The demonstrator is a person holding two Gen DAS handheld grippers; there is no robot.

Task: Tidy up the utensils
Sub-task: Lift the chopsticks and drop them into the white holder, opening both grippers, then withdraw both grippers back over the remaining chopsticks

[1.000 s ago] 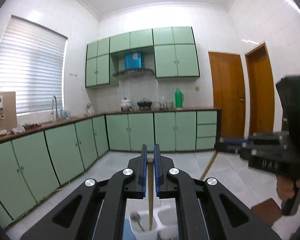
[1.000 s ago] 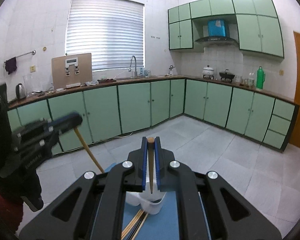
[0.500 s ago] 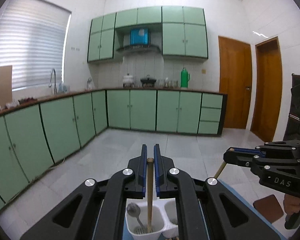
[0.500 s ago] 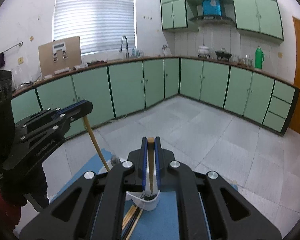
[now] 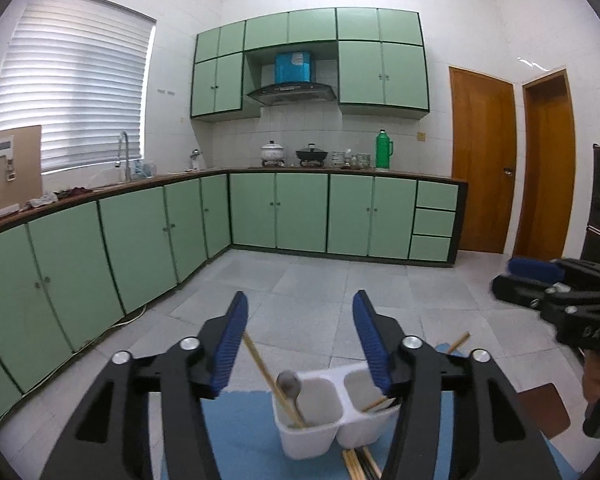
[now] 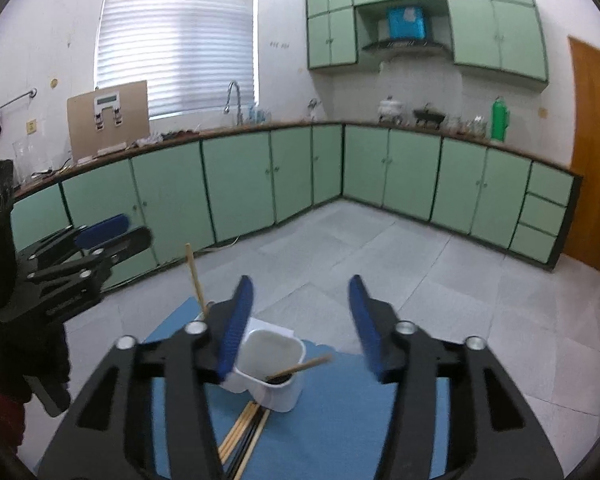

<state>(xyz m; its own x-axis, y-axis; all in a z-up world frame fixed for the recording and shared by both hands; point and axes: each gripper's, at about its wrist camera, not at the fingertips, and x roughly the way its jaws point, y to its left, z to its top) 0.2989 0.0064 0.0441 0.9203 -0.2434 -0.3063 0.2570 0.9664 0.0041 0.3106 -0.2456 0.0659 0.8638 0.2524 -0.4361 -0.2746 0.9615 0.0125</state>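
- Since the earlier frames, both grippers have let go of their chopsticks, which now stand in the white two-cup holder (image 5: 324,412).
- Left gripper (image 5: 300,336): fingers spread wide, empty; its wooden chopstick (image 5: 266,372) leans in the left cup beside a metal spoon (image 5: 289,384).
- Right gripper (image 6: 300,320): fingers spread wide, empty; its chopstick (image 6: 300,367) leans in the right cup.
- More chopsticks (image 6: 244,428) lie on the blue mat (image 6: 340,412), just near the holder.
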